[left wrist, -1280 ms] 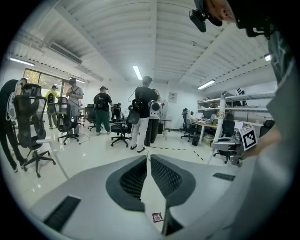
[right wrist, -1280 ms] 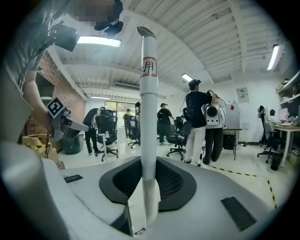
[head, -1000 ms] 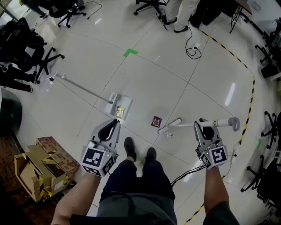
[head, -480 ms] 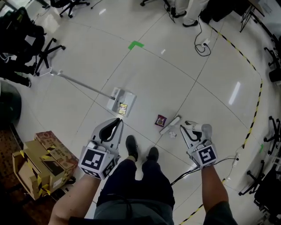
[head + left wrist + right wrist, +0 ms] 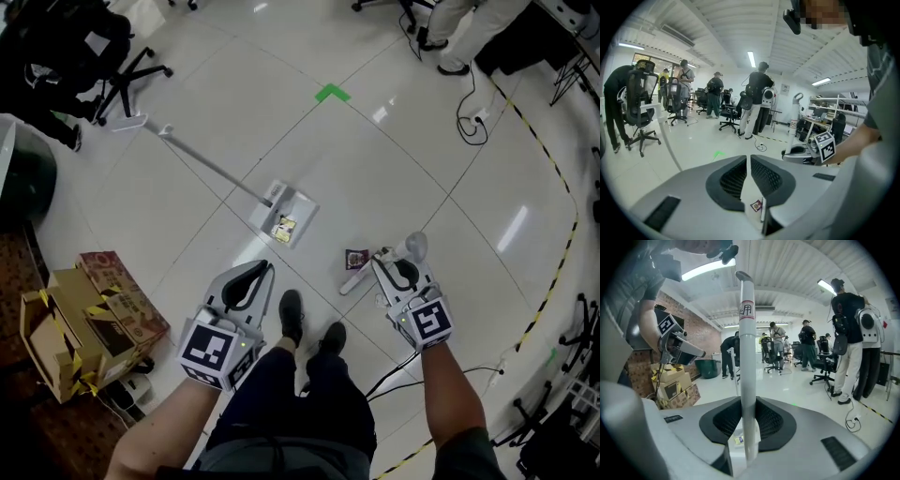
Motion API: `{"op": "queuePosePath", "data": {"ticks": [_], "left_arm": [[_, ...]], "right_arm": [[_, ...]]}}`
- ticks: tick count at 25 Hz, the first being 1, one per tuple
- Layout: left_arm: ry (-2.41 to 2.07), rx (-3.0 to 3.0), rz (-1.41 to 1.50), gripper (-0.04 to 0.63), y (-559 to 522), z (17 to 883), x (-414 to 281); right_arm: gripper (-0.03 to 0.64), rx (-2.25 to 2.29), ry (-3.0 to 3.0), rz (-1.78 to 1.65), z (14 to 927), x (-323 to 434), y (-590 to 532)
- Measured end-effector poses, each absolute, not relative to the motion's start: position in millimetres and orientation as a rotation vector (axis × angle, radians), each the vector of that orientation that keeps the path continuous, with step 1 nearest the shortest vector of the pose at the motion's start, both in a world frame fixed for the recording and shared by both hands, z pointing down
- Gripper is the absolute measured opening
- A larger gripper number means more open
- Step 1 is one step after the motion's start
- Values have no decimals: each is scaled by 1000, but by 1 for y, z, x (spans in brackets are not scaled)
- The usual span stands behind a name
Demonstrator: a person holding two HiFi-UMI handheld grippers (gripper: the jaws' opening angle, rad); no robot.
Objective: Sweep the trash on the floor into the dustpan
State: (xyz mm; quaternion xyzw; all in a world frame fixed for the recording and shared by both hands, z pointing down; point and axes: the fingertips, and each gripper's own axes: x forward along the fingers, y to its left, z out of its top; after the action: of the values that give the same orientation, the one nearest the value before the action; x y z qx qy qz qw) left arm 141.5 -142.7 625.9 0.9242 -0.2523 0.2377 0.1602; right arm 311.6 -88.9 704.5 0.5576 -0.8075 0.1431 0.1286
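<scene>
While left gripper [image 5: 748,161] sits closed, right gripper [image 5: 749,404] clamps broom handle [image 5: 746,333].

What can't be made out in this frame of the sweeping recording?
Yellow wrapper in the dustpan, head view: print too small to read.
Dark wrapper on the floor, head view: print too small.
Broom head, head view: one end is hidden behind the right gripper.
Label on the broom handle, right gripper view: too blurred to read.
</scene>
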Motion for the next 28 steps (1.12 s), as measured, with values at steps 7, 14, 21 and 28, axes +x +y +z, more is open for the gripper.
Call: {"op": "queuePosePath", "data": {"ticks": [7, 14, 21, 28], "left_arm": [[-835, 2568, 656, 26, -185, 637, 83], [-908, 2522, 646, 26, -219, 644, 30], [-984, 2508, 637, 26, -242, 632, -26], [-1044, 2453, 623, 26, -257, 635, -59]], "right_arm": [[104, 1405, -2479, 352, 721, 239, -171], [104, 1282, -2563, 305, 722, 164, -239], [104, 1177, -2635, 246, 703, 111, -301], [104, 1083, -2723, 144, 679, 65, -346]]}}
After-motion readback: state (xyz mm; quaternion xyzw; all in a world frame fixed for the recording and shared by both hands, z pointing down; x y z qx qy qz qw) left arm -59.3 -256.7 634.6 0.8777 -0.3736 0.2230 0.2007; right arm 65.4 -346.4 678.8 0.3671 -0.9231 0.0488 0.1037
